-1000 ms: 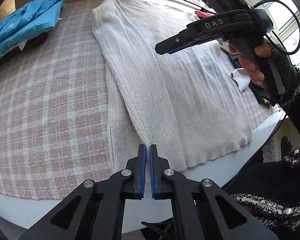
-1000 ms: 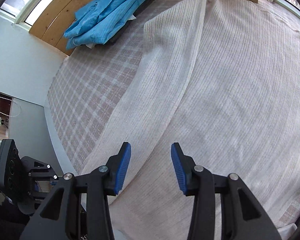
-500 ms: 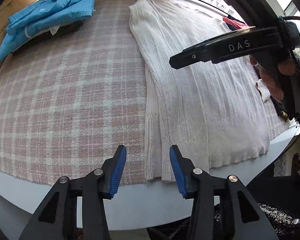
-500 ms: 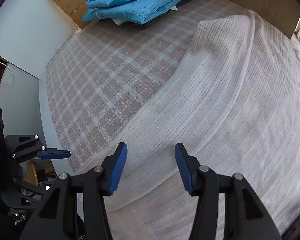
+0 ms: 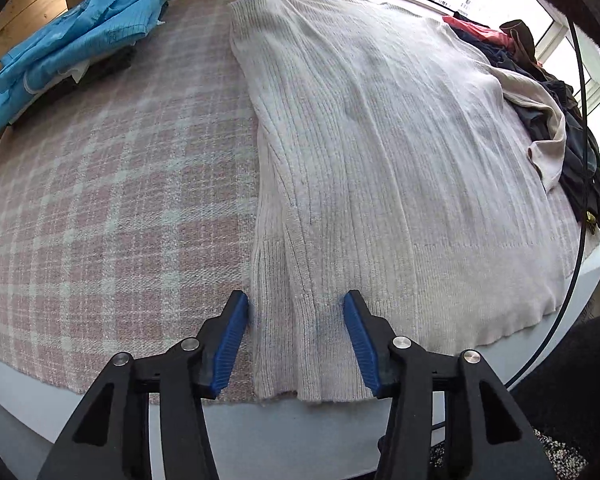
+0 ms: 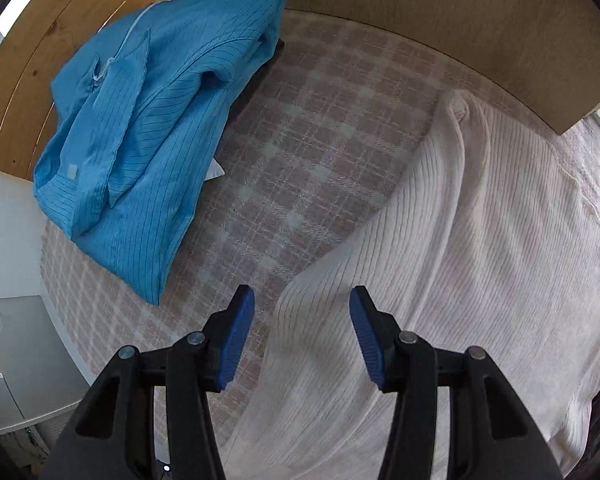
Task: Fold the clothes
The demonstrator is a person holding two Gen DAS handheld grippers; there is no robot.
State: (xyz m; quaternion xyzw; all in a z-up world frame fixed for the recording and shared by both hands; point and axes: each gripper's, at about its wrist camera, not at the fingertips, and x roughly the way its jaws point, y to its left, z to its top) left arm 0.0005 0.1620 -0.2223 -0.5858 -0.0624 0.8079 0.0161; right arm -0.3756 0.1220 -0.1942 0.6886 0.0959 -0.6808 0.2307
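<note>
Sweater [image 5: 380, 152]: cream ribbed knit, spread flat on the plaid cloth [image 5: 100, 200] that covers the worktop; it fills the right half.
Long axis: runs near to far, hem at the near edge of the worktop, the narrow top end at the far side by the brown board [image 6: 420, 8].
Left edge: folded inward, so a doubled strip runs the whole length, near to far.
Left gripper [image 5: 296, 336]: pointing steeply down over the near hem; the jaws have just been closing a little, yet they stand about half open with a clear gap.
Sweater and left jaws: the folded strip's hem corner lies between the blue pads; the left pad sits at the sweater's left edge, the right pad over the body; neither pad visibly presses the knit.
Right gripper [image 6: 302, 332]: out at the far end, pointing down; jaws about half open, nothing held. In the left view its blue tip shows right at the sweater's far corner.
Sweater and right jaws: the folded left edge passes under the gap; left pad over plaid cloth, right pad over knit, both above the fabric.
Blue shirts [image 6: 152, 128]: folded pile at far left, well apart from the sweater.
Dark clothes [image 5: 560, 120]: heap at far right, beside the sweater's right edge.
</note>
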